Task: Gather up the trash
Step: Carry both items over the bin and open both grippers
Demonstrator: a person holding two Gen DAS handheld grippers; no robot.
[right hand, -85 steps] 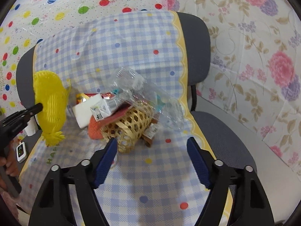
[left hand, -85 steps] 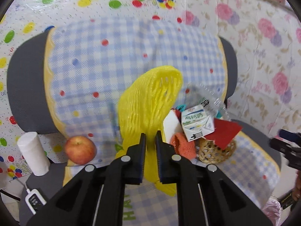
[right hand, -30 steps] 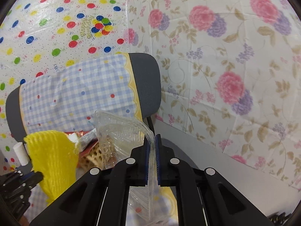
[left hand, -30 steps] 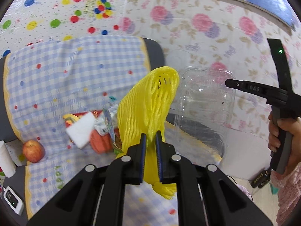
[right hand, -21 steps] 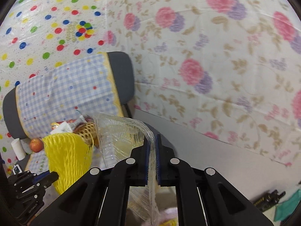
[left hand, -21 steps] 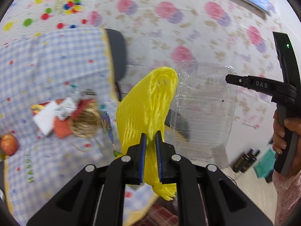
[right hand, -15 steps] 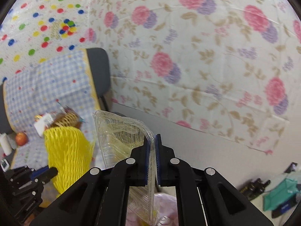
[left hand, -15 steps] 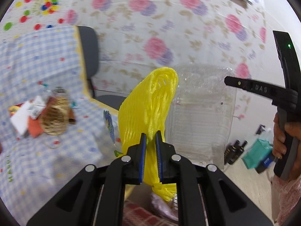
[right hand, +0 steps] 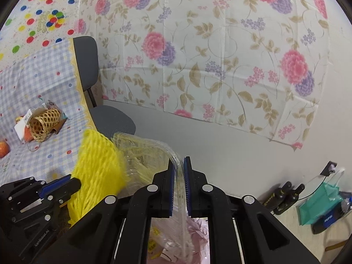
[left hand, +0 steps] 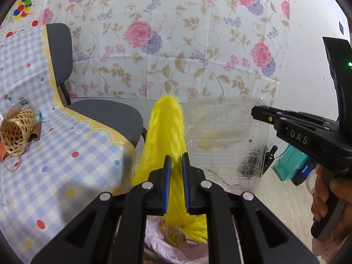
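**Net and clear tray hung over the pink bag as both grips loosened**

The yellow foam net (left hand: 167, 132) hung between the blue pads of the left gripper (left hand: 175, 182), its lower fringe dangling just above the pink trash bag (left hand: 162, 244) that showed below the fingers. The jaws of that gripper were opening, with the net between them and a sliver of gap showing at each pad; the net itself was motion-blurred. Just to its right, the clear plastic clamshell tray (right hand: 143, 154) stood on edge, its rim running between the pads of the right gripper (right hand: 180, 187), whose jaws were likewise opening around it. The same pink bag (right hand: 198, 226), with crumpled wrappers inside, lay directly beneath that tray.

A person's hand (left hand: 330, 200) gripped the handle of the right gripper at the right edge of the left wrist view.

Off to the left, a grey chair (right hand: 114, 118) was draped with a blue checked cloth (right hand: 44, 83). On it lay a tipped woven basket (right hand: 44, 121) among leftover scraps, with an apple (right hand: 3, 148) further left. A floral sheet (right hand: 220, 55) covered the wall behind, and dark bottles (right hand: 283, 192) and a teal box (right hand: 319, 206) sat on the floor at the right.
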